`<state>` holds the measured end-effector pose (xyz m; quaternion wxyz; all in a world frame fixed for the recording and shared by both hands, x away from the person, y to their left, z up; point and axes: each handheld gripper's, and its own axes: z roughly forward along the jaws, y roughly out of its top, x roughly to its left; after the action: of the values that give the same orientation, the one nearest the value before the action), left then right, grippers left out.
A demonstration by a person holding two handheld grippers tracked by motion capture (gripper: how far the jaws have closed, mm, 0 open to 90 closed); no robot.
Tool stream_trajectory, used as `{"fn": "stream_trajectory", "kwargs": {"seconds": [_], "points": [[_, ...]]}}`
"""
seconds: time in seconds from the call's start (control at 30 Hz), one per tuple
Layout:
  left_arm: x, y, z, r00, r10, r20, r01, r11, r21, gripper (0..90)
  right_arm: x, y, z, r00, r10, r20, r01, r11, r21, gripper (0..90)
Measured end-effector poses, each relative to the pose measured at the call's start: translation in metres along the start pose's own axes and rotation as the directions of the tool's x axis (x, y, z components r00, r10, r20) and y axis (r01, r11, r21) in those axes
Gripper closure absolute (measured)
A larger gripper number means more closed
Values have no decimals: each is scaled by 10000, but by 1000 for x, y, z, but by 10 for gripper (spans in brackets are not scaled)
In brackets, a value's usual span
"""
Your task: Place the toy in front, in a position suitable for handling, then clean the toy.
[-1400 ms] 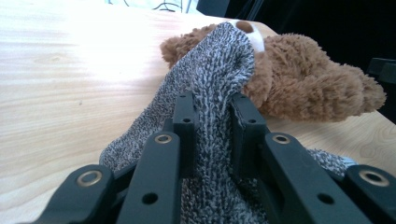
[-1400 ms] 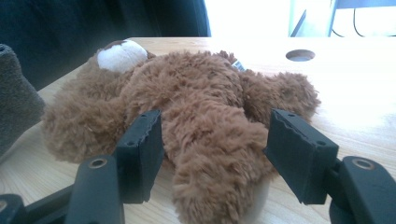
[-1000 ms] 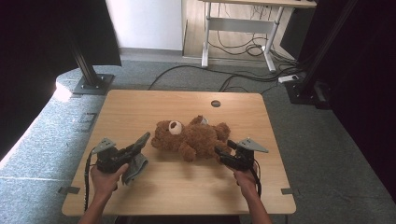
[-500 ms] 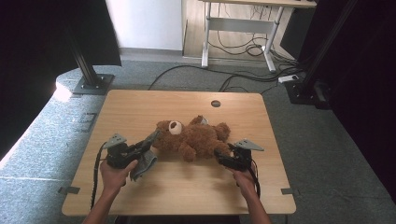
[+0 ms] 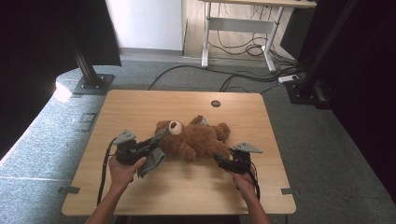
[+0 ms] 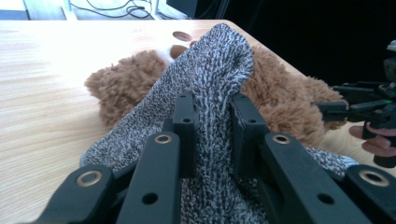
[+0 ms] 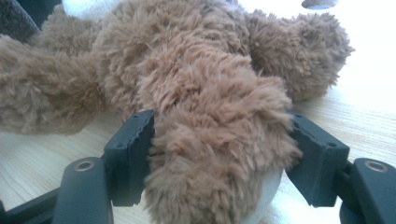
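A brown teddy bear (image 5: 196, 137) lies on its back in the middle of the wooden table (image 5: 140, 107), head to the left. My left gripper (image 5: 158, 136) is shut on a grey knitted cloth (image 5: 152, 162) and holds it up against the bear's head. In the left gripper view the cloth (image 6: 219, 51) stands pinched between the jaws of that gripper (image 6: 213, 100), with the bear (image 6: 121, 84) right behind it. My right gripper (image 5: 220, 160) grips the bear's leg (image 7: 215, 140); its jaws (image 7: 219, 154) press into the fur from both sides.
A round cable hole (image 5: 215, 103) sits near the table's far edge. Black stand bases (image 5: 91, 84) and cables (image 5: 243, 79) lie on the grey floor beyond, with a desk frame (image 5: 238, 28) at the back. The right gripper (image 6: 359, 107) appears at the right in the left gripper view.
My left gripper has carried the grey cloth rightwards, from beside the bear up to its head. The right gripper has stayed on the bear's leg.
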<state>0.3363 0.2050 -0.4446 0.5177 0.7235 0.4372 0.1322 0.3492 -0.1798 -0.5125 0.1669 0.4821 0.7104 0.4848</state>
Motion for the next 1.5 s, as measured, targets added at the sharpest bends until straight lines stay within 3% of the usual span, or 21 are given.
{"fn": "stream_trajectory", "kwargs": {"seconds": [0.8,1.0,1.2,1.5], "points": [[-22,13,27,9984,303,477,-308,9995,99,745,-3,-7,6,9997,232,83,-235,9986,475,310],[-31,22,37,9961,587,664,-595,9982,98,744,-3,-8,6,9997,233,82,-237,9980,579,334],[-40,33,51,9937,747,840,-764,9969,175,744,-3,-10,6,9995,313,-1,-313,9977,596,366],[-63,46,89,9817,1101,1551,-1187,9918,473,744,-4,-13,6,9993,357,-130,-350,9981,507,462]]}}
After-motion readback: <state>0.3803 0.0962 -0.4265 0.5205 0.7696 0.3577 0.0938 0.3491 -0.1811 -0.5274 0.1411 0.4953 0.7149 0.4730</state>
